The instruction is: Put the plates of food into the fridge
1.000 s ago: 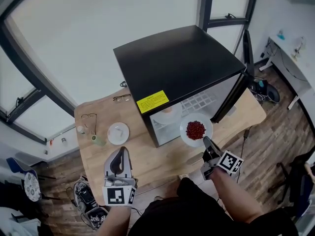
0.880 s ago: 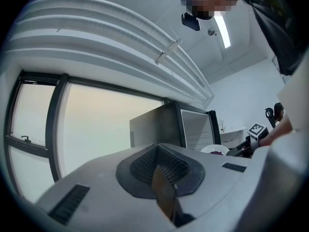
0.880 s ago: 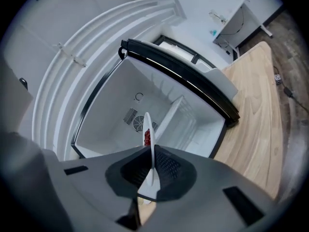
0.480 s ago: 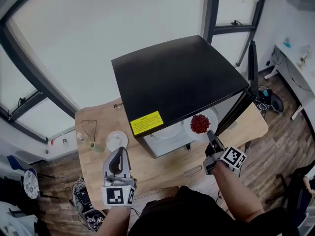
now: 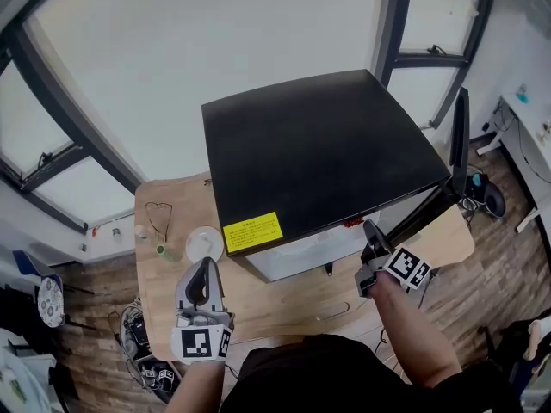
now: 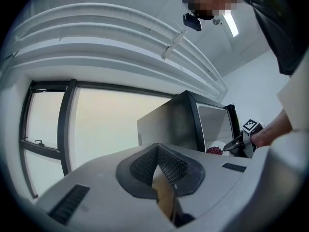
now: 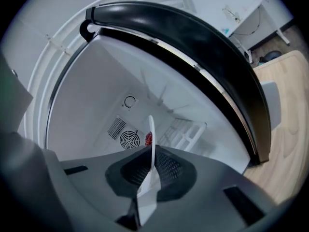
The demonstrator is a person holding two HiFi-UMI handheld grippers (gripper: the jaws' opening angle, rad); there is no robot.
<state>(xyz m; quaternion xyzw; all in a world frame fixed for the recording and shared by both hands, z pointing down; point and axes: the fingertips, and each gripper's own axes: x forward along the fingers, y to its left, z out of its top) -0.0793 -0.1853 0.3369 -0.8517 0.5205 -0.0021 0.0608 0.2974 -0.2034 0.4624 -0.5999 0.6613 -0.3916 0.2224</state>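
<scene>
My right gripper (image 5: 370, 231) is shut on the rim of a white plate of red food (image 5: 352, 223), which is almost wholly hidden under the black fridge's top (image 5: 318, 153). In the right gripper view the plate (image 7: 151, 134) stands edge-on between the pads, inside the white fridge compartment (image 7: 96, 105). A second white plate (image 5: 205, 243) lies on the wooden table (image 5: 284, 295) to the left of the fridge. My left gripper (image 5: 207, 269) hovers just in front of that plate, shut and holding nothing. The left gripper view shows the fridge (image 6: 178, 124) and the red food (image 6: 214, 151).
The fridge door (image 5: 461, 144) stands open at the right. A fan grille (image 7: 129, 139) and a white wire rack (image 7: 186, 132) lie inside the fridge. Glasses (image 5: 159, 218) and a small bottle (image 5: 164, 250) rest at the table's left end.
My right gripper has carried the plate of red food forward into the fridge opening, so the fridge top now hides most of it. The left gripper has stayed where it was.
</scene>
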